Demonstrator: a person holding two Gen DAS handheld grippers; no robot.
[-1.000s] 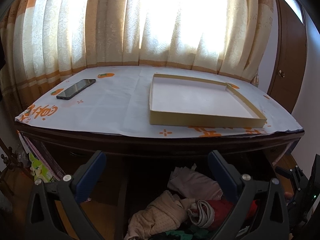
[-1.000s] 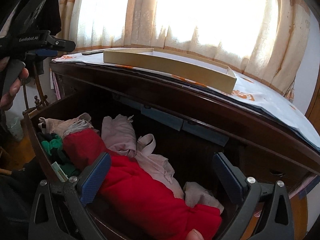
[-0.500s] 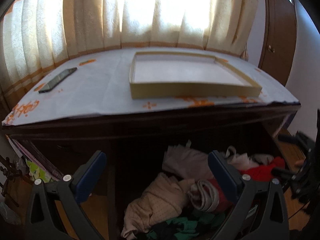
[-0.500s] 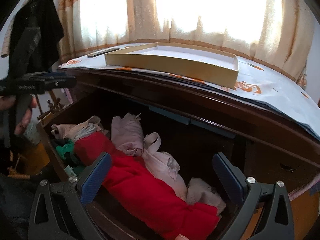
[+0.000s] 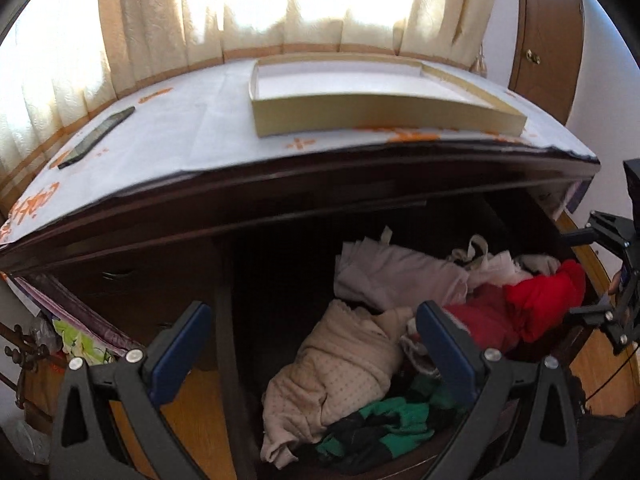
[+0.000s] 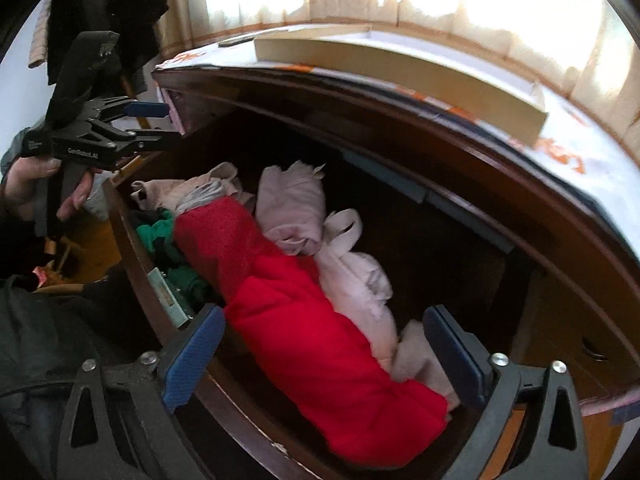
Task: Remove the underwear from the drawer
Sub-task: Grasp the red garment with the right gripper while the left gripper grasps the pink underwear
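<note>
A: We see a red garment (image 6: 320, 332), a pale pink one (image 6: 296, 204) and a green-black one (image 5: 384, 420).
B: Also a beige dotted piece (image 5: 340, 380); the white cloth (image 5: 192, 132) on the dresser top carries orange prints.

I see strong backlight through the curtains (image 5: 280, 8) blowing out the window; the drawer (image 6: 420, 248) interior sits dim, edges bent and slightly blurred.

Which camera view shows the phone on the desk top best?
The left wrist view. There the phone lies whole and dark on the white cover, left of the shallow box. The right wrist view shows only a thin dark sliver of it beyond the box's end.
</note>
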